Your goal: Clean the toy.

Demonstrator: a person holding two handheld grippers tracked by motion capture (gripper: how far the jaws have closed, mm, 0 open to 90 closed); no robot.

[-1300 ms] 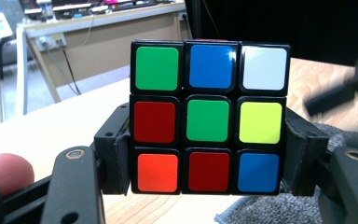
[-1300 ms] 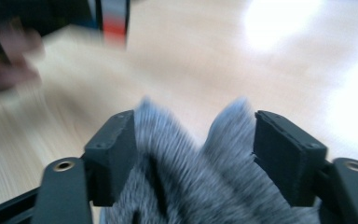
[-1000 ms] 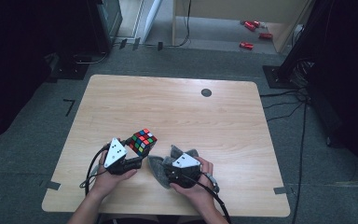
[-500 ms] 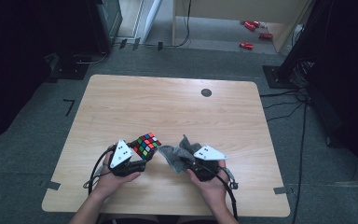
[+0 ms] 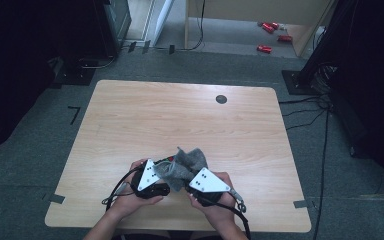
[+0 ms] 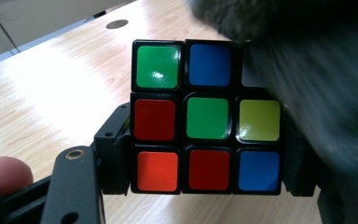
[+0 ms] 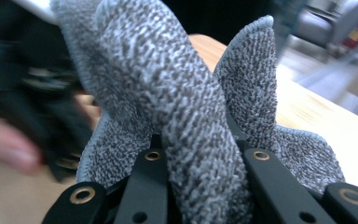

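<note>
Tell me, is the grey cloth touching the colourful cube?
Touching. In the left gripper view the grey cloth lies blurred over the cube's top right corner, hiding one square; the high view shows it draped on the cube.

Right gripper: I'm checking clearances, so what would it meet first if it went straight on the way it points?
Probably the puzzle cube in the left gripper; the grey cloth the right gripper pinches already reaches it.

A light wooden table point(image 5: 180, 115) with a small round dark hole point(image 5: 221, 99) near its far edge stands on grey carpet point(image 5: 45, 130). Black cables point(image 5: 305, 107) trail at right; red objects point(image 5: 270, 35) lie at upper right beside a pale wooden cabinet point(image 5: 240, 10).
</note>
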